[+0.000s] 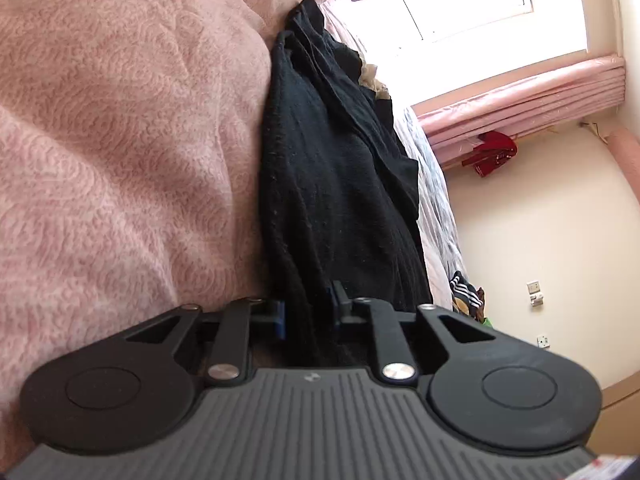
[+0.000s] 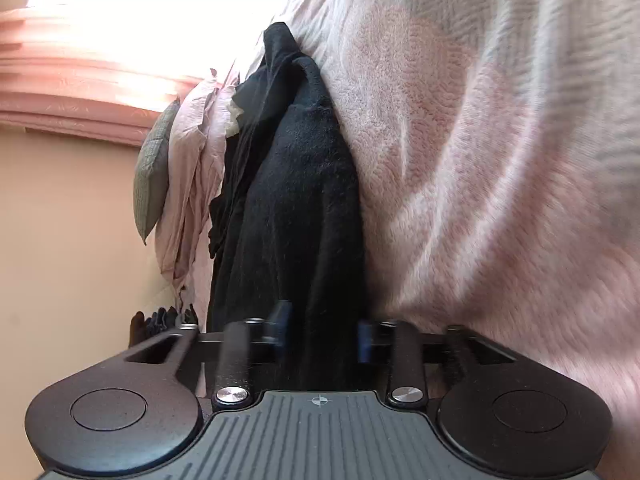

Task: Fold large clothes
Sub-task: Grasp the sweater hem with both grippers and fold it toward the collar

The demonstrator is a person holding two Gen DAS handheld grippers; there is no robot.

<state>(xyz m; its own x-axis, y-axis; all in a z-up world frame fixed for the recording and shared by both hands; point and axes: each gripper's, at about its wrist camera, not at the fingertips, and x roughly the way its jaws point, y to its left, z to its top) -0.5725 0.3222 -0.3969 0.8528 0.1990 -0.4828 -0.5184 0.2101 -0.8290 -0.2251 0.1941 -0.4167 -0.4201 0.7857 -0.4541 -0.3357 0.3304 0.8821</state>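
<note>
A black knitted garment lies bunched in long folds on a pink fleece blanket. My left gripper is shut on the near edge of that garment, and the cloth fills the gap between its blue-padded fingers. In the right wrist view the same black garment runs away from me along the pink blanket. My right gripper is closed on another part of its near edge, with the fabric bunched between the fingers. Both views are rolled sideways and the right one is slightly blurred.
A crumpled pale sheet and a grey cushion lie beyond the garment. Pink curtains hang by a bright window. A red garment hangs on the cream wall, and striped clothing lies by the bed's edge.
</note>
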